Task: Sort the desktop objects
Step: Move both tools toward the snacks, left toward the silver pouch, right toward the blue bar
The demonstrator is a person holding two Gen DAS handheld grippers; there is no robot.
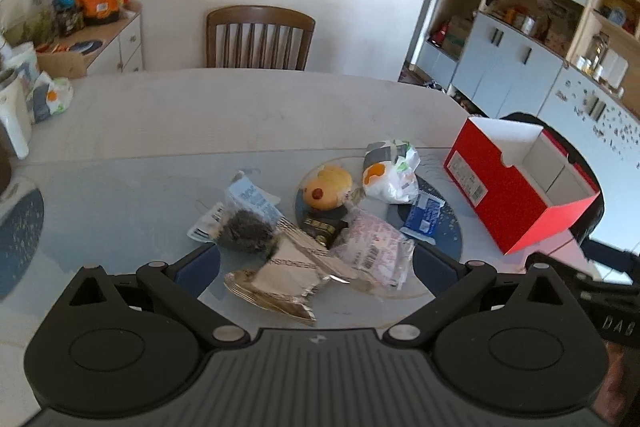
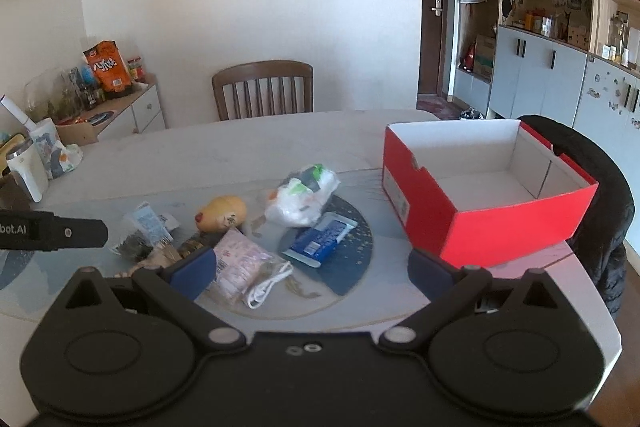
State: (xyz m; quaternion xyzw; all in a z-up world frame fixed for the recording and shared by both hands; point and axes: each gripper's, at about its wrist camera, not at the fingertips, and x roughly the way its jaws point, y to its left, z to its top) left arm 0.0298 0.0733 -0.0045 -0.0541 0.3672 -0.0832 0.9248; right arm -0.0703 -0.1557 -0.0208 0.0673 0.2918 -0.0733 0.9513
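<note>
A heap of small items lies on the round table. In the left wrist view I see a silver foil packet (image 1: 280,279), a pink packet (image 1: 372,247), a clear bag of dark bits (image 1: 244,231), a yellow plush toy (image 1: 326,187), a white plastic bag (image 1: 390,173) and a blue packet (image 1: 422,215). My left gripper (image 1: 316,271) hangs open above the foil and pink packets. My right gripper (image 2: 312,273) is open too, over the pink packet (image 2: 240,259) and a white cable (image 2: 270,285). An empty red box (image 2: 480,195) stands to the right.
A wooden chair (image 2: 264,91) stands at the table's far side. At the far left edge are a white jug (image 2: 26,167) and a small bag (image 2: 64,155). A black jacket (image 2: 604,211) hangs on a chair behind the red box. Cabinets line the right wall.
</note>
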